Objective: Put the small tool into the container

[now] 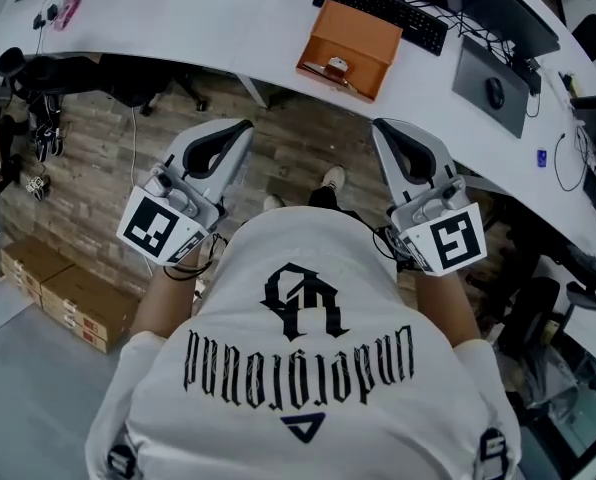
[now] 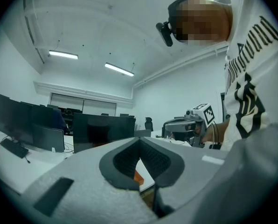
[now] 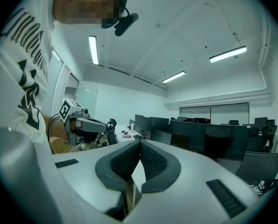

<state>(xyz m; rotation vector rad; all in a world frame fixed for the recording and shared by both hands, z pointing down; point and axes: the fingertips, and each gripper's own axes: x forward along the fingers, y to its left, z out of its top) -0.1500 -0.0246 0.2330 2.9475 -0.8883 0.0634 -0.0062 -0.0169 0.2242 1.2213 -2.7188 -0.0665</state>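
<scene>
White desk (image 1: 228, 18) ahead, orange container (image 1: 363, 30) on it. Left gripper (image 1: 245, 126), right gripper (image 1: 378, 126): closed, empty. Lift, open early, approach small tool (image 1: 336, 67) slowly.

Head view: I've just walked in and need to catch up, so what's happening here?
A person stands at the white desk holding the left gripper and right gripper near their chest, both shut and empty. The orange box sits on the desk ahead, untouched, with a small item on its near edge. Nothing is picked up yet.
</scene>
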